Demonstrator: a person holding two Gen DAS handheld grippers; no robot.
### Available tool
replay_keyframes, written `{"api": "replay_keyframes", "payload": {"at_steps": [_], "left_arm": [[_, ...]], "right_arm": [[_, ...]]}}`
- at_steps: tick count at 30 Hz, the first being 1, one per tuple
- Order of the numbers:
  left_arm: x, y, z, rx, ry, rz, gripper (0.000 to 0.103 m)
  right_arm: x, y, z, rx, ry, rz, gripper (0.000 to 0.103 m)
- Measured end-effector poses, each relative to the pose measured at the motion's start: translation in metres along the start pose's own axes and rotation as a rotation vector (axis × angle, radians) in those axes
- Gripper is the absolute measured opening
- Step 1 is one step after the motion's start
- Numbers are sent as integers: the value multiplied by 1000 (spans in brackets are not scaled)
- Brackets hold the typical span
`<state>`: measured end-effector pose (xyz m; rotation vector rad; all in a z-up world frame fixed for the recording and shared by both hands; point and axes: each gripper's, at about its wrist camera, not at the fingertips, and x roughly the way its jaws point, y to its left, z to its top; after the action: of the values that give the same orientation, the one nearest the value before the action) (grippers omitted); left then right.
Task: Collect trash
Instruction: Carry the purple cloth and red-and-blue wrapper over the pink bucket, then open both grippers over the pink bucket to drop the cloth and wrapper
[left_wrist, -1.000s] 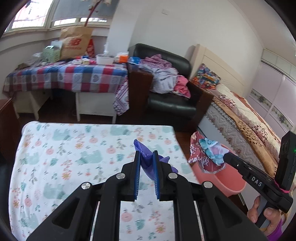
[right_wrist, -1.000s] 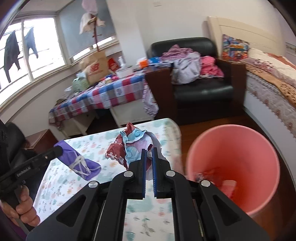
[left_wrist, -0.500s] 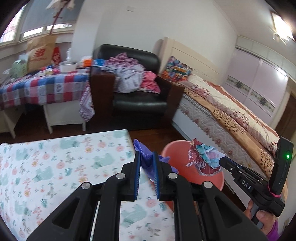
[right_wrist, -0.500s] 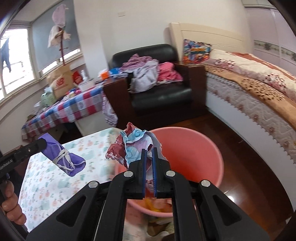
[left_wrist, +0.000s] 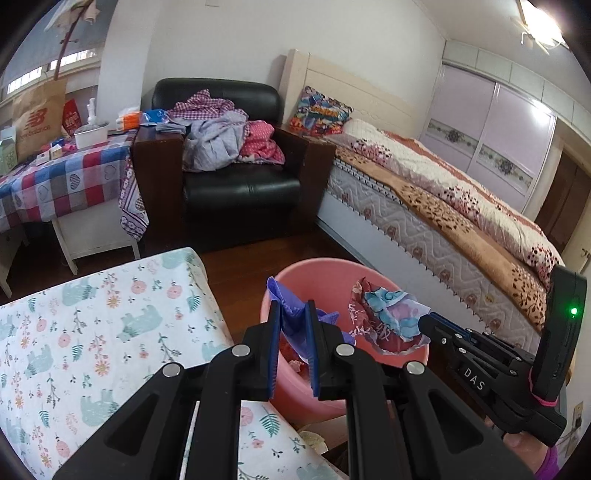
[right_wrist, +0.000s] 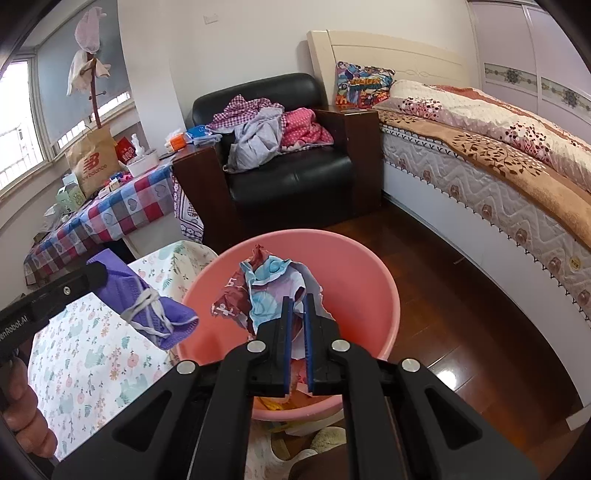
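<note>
Black left gripper (left_wrist: 293, 325) with blue pads, silver screws; right gripper (right_wrist: 298, 314) alike; purple sleeve (left_wrist: 550, 463).

Purple face mask (right_wrist: 155, 310): crumpled, its white ear loops tangled across it, held in the air at centre left of the right wrist view, over the near-left rim of the bin; lower centre in the left wrist view (left_wrist: 295, 317). Crumpled wrapper (right_wrist: 266, 291): paper printed in dark red, light blue and white, upright at frame centre, above the bin's opening. Pink plastic bin (right_wrist: 354, 266): round, open-topped, upright on the dark wood floor, with a few scraps lying at its bottom.
</note>
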<state>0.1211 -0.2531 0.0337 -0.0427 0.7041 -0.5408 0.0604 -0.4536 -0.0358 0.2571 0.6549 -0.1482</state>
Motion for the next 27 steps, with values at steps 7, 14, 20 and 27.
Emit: {"api": "replay_keyframes", "payload": {"at_steps": [7, 14, 20, 27], "left_arm": [[24, -13, -6, 33, 39, -5, 12], [45, -23, -16, 62, 79, -3, 12], [59, -28, -22, 73, 102, 3, 12], [70, -33, -26, 85, 119, 4, 12]], "right_arm": [[6, -4, -4, -20, 4, -44, 6], [17, -9, -9, -16, 34, -54, 6], [24, -9, -11, -15, 49, -62, 6], [33, -13, -13, -9, 66, -70, 6]]}}
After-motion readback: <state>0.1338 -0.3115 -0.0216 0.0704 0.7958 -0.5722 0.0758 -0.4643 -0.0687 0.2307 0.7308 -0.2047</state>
